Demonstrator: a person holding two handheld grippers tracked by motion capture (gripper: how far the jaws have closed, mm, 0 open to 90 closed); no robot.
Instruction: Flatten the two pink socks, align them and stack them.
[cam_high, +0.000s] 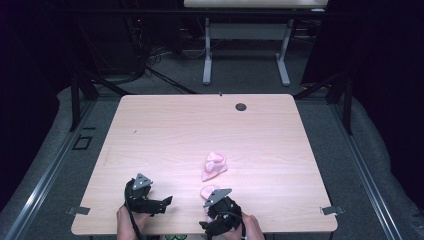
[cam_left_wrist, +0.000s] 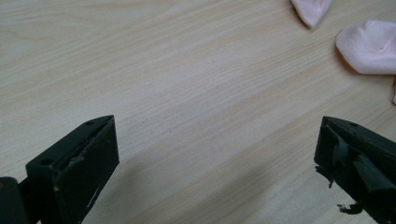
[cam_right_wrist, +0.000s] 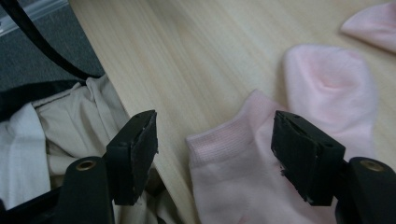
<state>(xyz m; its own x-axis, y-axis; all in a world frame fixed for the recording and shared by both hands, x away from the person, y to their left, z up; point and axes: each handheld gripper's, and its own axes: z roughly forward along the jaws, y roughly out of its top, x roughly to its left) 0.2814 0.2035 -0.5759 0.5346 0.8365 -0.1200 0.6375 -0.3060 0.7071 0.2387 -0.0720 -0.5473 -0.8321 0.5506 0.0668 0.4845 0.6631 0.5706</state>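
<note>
Lying on one table (cam_high: 165, 125) are two pink socks (cam_high: 214, 165) (both grippers (cam_left_wrist: 215, 168) unclenched, grasping nothing).

One sock (cam_high: 214, 166) lies at the table's (cam_high: 165, 130) centre-right; a second sock (cam_high: 208, 190) lies below it in the frame, just above the right gripper (cam_high: 216, 199); the left gripper (cam_high: 165, 202) sits lower left.

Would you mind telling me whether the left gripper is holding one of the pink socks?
No, the left gripper has its jaws wide apart over bare table, with the pink socks lying off to the side.
</note>
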